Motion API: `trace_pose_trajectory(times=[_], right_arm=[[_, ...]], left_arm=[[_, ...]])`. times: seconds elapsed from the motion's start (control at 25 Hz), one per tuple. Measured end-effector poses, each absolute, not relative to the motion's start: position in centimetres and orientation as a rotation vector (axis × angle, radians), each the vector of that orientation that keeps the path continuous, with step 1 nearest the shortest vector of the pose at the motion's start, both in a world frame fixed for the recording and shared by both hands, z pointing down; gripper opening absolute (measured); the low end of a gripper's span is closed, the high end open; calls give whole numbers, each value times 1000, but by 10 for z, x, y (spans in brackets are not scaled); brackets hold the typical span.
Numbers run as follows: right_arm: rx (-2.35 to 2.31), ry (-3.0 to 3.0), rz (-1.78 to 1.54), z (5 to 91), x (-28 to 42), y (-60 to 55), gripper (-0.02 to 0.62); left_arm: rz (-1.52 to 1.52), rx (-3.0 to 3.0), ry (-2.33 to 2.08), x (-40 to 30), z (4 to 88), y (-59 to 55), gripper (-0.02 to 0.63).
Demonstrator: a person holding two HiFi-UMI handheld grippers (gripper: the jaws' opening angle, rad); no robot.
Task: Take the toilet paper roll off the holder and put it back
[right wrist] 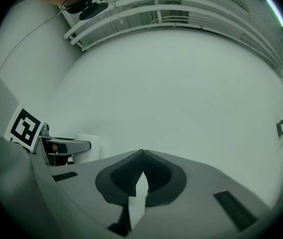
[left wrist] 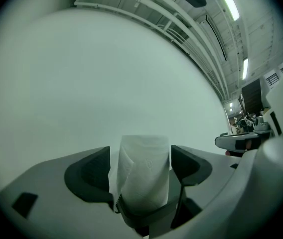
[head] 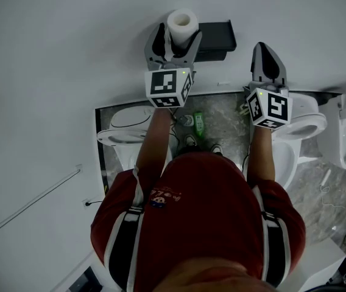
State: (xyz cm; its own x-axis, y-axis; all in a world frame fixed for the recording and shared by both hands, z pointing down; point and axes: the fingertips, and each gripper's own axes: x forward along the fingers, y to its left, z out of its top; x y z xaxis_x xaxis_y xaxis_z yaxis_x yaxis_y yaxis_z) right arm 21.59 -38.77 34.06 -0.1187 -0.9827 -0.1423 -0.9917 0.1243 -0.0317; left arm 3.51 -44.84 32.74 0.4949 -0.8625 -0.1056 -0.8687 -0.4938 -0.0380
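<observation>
While the left gripper (head: 173, 44) reaches up to the pale plain wall (head: 69, 53), its 2 jaws stand spread wide. The white toilet paper roll (head: 182, 22) stands upright between them. The dark pads sit just beside the paper on either side, and a thin gap seems to show at each, so I judge the roll is not pinched. At 3 o'clock of the roll, close against it, is the black box-shaped holder (head: 217, 38) fixed to the wall. Whether the roll is properly seated on it cannot be told from these views. Further toward 3 o'clock, apart from the holder, the right gripper (head: 263, 48) points at bare wall with its jaws closed tip to tip and nothing in them.

The main risk is a drop. If the roll is not fully seated and the open jaws draw away, it could tip off toward 6 o'clock, where a white ceramic toilet bowl (head: 127, 129) stands. A pad dragging on the soft paper during withdrawal could also pull the roll off or unwind a sheet.
</observation>
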Motion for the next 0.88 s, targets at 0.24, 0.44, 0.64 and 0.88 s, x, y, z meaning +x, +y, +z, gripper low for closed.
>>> trace_pose_trajectory(times=[0.24, 0.44, 0.64, 0.88], right_arm=[[-1958, 2275, 106, 339, 211, -388, 8], [-1909, 2301, 101, 337, 201, -388, 8], [-1859, 2333, 94, 337, 187, -389, 8], [-1817, 2364, 87, 339, 174, -389, 8]], left_arm=[[140, -2613, 1547, 29, 317, -436, 388], [172, -2575, 1586, 15, 305, -421, 388], [178, -2529, 1641, -5, 302, -407, 388], [143, -2507, 1729, -31, 317, -398, 387]])
